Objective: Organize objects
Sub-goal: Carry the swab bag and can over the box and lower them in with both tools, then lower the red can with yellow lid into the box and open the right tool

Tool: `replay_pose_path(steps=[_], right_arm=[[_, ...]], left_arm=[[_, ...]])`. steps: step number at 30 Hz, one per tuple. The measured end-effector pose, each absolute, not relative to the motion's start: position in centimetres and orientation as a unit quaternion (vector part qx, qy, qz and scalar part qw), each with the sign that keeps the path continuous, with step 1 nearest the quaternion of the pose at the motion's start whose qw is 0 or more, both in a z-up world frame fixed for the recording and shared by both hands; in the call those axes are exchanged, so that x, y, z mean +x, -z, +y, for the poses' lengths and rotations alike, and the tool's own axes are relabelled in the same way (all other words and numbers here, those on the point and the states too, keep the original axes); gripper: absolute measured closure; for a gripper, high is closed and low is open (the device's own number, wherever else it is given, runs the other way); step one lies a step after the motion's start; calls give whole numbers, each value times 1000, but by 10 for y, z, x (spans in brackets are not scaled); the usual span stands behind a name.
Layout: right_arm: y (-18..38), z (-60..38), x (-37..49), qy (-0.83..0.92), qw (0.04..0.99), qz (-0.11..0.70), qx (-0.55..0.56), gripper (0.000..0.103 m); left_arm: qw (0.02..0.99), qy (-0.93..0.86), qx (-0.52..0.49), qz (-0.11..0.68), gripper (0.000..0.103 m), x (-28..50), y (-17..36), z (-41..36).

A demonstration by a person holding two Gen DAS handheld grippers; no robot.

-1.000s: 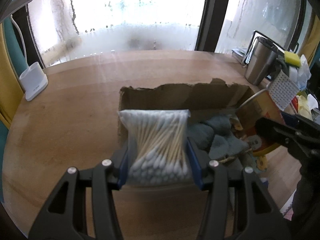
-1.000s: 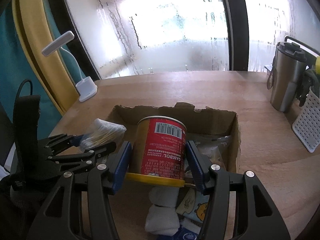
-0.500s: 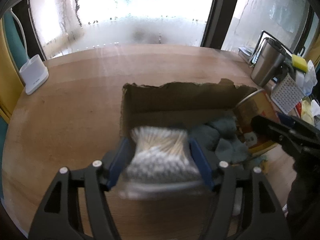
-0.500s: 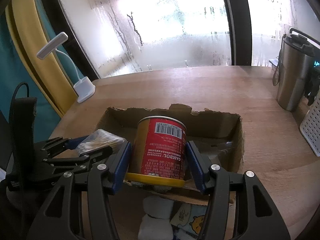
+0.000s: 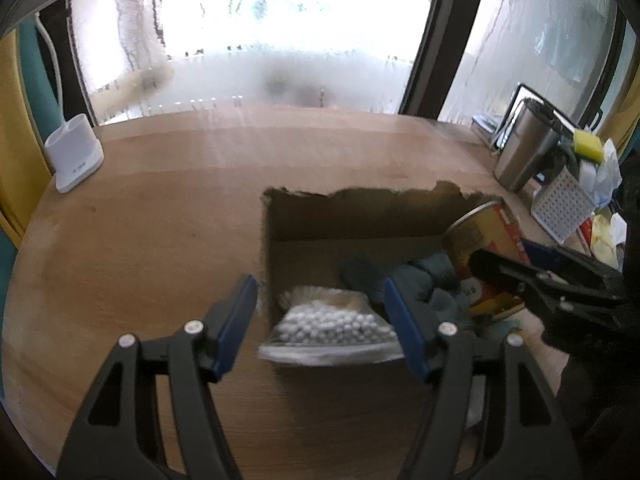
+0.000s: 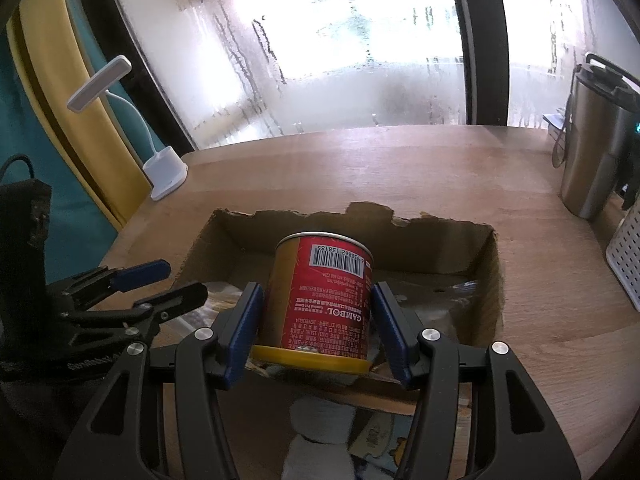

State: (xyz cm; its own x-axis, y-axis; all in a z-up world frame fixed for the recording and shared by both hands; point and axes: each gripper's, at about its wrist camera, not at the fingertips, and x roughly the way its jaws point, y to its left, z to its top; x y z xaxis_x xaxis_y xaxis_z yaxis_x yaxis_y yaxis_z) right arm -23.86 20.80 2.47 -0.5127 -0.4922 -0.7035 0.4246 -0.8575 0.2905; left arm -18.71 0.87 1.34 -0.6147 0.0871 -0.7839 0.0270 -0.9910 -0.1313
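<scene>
A torn brown cardboard box (image 5: pixel 360 204) (image 6: pixel 440 248) stands on the wooden table. My left gripper (image 5: pixel 322 322) is open over the box's near left corner. A clear bag of cotton swabs (image 5: pixel 332 330) lies between its fingers, untouched, at the box's near edge. My right gripper (image 6: pixel 318 328) is shut on a red can with a yellow rim (image 6: pixel 320 304), held upside down over the box. The can also shows in the left wrist view (image 5: pixel 486 248). Grey cloth (image 5: pixel 420 276) lies inside the box.
A white lamp base (image 5: pixel 74 160) (image 6: pixel 166 172) stands at the table's far left. A steel tumbler (image 5: pixel 524 152) (image 6: pixel 592 152) and a white perforated basket (image 5: pixel 562 208) stand at the right. White socks and a cartoon packet (image 6: pixel 320 432) lie in front of the box.
My left gripper has opened and let go of the cotton swab bag, which dropped at the box's near left corner. My right gripper has kept its hold on the can, a little farther back.
</scene>
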Motion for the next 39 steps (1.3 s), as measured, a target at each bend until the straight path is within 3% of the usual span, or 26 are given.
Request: replay_pose_path(steps=[39], right_arm=[[-15, 101, -266, 863, 267, 19, 428, 44]], left_arm=[[8, -893, -433, -126, 36, -179, 18, -84]])
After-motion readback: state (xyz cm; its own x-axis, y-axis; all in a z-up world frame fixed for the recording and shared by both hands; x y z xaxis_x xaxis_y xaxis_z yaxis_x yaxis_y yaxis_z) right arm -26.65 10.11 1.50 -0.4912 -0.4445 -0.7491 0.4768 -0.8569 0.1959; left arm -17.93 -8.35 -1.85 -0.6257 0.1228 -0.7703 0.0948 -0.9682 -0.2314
